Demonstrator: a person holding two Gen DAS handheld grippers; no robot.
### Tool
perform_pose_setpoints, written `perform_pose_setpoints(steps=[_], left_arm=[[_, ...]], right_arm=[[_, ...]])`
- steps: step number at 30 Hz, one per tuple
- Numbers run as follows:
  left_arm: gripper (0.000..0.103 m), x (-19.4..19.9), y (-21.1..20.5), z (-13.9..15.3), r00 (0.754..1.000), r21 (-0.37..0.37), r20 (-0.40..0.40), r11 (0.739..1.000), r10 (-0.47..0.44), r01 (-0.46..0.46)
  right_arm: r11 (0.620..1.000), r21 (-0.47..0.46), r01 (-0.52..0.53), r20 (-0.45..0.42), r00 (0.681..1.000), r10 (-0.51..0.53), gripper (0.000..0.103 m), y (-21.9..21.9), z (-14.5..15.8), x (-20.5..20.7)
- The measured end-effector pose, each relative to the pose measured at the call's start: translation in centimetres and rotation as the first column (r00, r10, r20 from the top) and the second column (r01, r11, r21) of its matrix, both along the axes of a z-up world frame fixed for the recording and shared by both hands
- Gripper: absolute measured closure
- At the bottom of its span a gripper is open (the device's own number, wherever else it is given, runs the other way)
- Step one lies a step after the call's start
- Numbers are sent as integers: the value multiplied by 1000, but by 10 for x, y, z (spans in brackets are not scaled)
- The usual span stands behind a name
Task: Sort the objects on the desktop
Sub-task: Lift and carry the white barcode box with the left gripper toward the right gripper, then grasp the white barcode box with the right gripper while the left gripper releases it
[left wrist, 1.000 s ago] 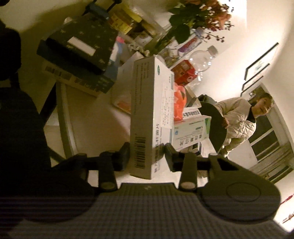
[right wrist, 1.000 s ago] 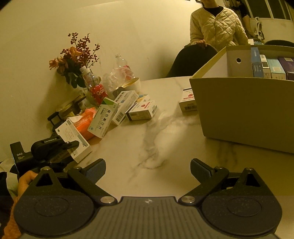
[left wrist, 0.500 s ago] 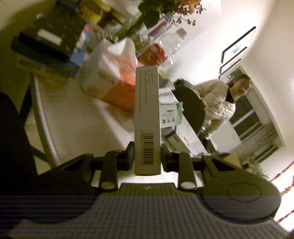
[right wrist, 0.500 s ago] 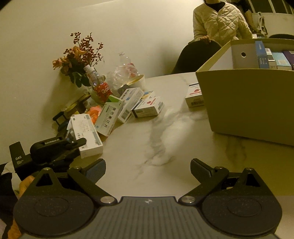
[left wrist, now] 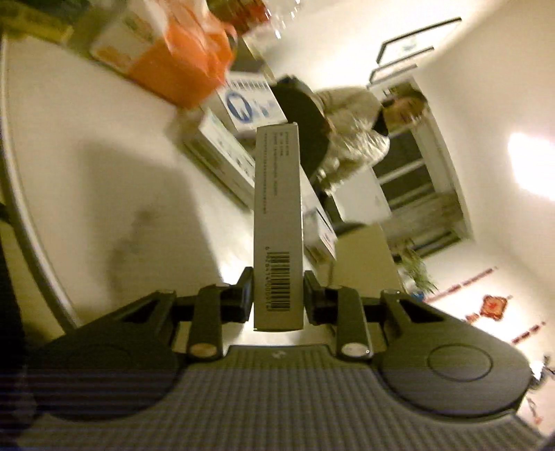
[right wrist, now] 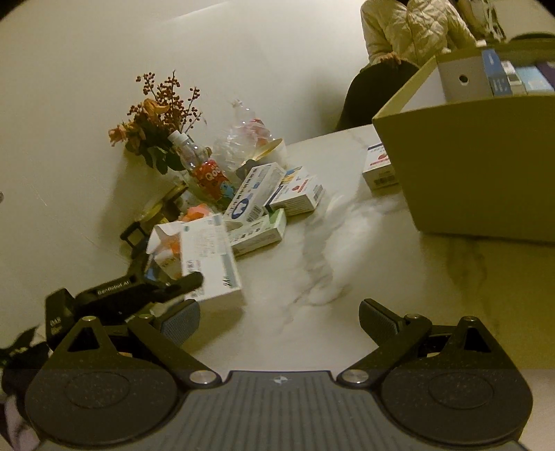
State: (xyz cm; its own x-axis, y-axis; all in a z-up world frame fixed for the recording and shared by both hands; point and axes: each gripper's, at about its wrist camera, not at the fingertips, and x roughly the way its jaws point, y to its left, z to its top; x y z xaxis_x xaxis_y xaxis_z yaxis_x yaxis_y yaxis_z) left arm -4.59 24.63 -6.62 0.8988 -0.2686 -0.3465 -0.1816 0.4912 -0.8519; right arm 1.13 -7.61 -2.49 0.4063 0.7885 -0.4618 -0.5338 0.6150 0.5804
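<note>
My left gripper [left wrist: 277,295] is shut on a long white medicine box [left wrist: 277,222] with a barcode on its near end, held above the marble table [left wrist: 104,166]. From the right wrist view the same medicine box [right wrist: 208,260] hangs at the left, with the left gripper [right wrist: 189,282] clamped on it. My right gripper [right wrist: 279,321] stands open over bare table [right wrist: 312,277], nothing between its fingers. Several more medicine boxes [right wrist: 274,201] lie in a loose pile further back. A cardboard box [right wrist: 478,166] at the right holds upright packages.
A vase of flowers [right wrist: 156,121], bottles [right wrist: 204,170] and an orange packet [left wrist: 180,66] crowd the wall side. One small box [right wrist: 380,170] lies against the cardboard box. A person in a light quilted jacket [right wrist: 412,31] sits behind a dark chair [right wrist: 374,90].
The left gripper has carried the medicine box forward and to the right, away from the dark stack and past the orange packet. The right gripper has stayed open and shifted slightly.
</note>
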Motion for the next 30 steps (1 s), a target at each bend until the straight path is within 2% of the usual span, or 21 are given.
perform_pose_setpoints(steps=[5,10,16,19,23,27,30], left_arm=[[77,7,-10,-4,995,-45,16,994,-98,98],[77,13,-20,-10,975,-110,52,969,-217,222],[77,17,-36,-18,920,-201,143,900,-364,388],[77,19,-43,-21,891,-245,201,859,-408,449],[77,20,-54,-21,853,-269,262,815,-452,514],[77,25,-63,-25,826,-295,282,775,-489,559],[76,28,-69,-26,820,-281,274,773,-503,568]], right_arm=[[999,45,11,-38,999,-9,5,-6,-2,3],[995,102,20,-81,997,-12,5,-15,-6,8],[968,250,17,-157,987,23,6,-30,-11,14],[950,311,21,-168,985,33,7,-39,-10,17],[922,384,43,-201,979,38,10,-52,-13,20],[908,415,64,-218,975,31,18,-57,-13,21],[896,437,80,-231,973,26,34,-61,-13,22]])
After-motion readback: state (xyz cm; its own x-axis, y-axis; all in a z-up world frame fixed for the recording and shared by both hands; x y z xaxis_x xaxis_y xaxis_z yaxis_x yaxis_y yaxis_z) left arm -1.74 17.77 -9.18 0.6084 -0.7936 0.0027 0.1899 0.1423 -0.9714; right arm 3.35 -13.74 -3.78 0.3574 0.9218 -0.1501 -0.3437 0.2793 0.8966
